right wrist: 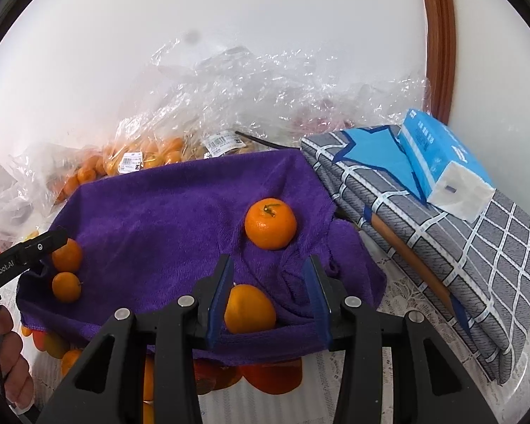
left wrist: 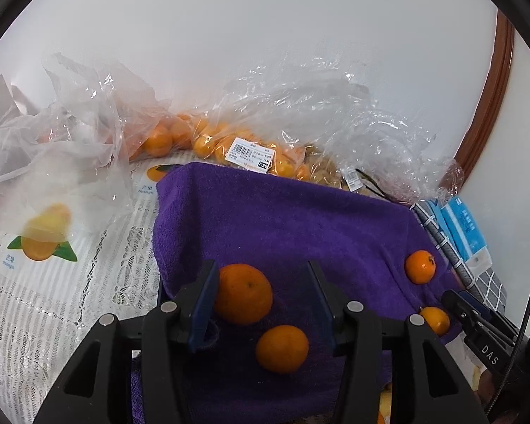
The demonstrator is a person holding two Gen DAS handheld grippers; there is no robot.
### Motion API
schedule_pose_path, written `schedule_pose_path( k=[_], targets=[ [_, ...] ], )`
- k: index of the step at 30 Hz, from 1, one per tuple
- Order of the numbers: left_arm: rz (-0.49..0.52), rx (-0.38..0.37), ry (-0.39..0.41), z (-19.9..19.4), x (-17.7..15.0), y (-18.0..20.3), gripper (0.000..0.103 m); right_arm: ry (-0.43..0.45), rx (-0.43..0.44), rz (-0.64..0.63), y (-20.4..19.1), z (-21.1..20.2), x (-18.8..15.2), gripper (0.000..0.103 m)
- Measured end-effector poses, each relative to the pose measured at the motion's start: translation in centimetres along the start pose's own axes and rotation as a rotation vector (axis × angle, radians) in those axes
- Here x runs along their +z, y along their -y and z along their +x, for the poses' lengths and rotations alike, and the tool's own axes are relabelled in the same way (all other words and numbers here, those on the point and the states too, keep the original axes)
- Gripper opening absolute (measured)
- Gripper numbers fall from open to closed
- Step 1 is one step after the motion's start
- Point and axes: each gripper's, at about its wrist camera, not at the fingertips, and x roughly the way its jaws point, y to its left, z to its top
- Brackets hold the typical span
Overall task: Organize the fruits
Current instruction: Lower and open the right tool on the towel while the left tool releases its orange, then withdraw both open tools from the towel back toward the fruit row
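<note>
Several mandarins lie on a purple towel (left wrist: 282, 219), also in the right wrist view (right wrist: 166, 212). My left gripper (left wrist: 261, 275) is open over the towel's near left; one mandarin (left wrist: 243, 293) sits against its left finger, another (left wrist: 282, 349) lies just below between the fingers. My right gripper (right wrist: 270, 270) is open at the towel's near right edge, with a mandarin (right wrist: 249, 309) between its fingers near the left one. A stemmed mandarin (right wrist: 270, 223) lies just ahead. The right gripper's tip (left wrist: 455, 300) shows in the left view beside a small mandarin (left wrist: 435, 319).
Clear plastic bags (left wrist: 251, 148) of mandarins lie against the white wall behind the towel. An empty crumpled bag (left wrist: 53, 148) is at left on the lace tablecloth (left wrist: 53, 300). A folded grey checked cloth (right wrist: 441, 240) with a blue tissue pack (right wrist: 441, 162) lies right.
</note>
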Motion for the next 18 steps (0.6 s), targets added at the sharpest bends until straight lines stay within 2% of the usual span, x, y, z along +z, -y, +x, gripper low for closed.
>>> schedule_pose_path(
  k=[4, 11, 18],
  targets=[
    [0.002, 0.014, 0.024, -0.5, 0.1, 0.0, 0.048, -0.034, 0.041, 0.034, 0.5, -0.7, 0.2, 0.042],
    [-0.012, 0.016, 0.069, -1.8, 0.5, -0.2, 0.047, -0.020, 0.052, 0.034, 0.5, -4.6, -0.5, 0.042],
    [-0.015, -0.058, 0.108, -4.5, 0.7, 0.1, 0.047, -0.027, 0.035, -0.014, 0.2, -7.7, -2.3, 0.042]
  ],
)
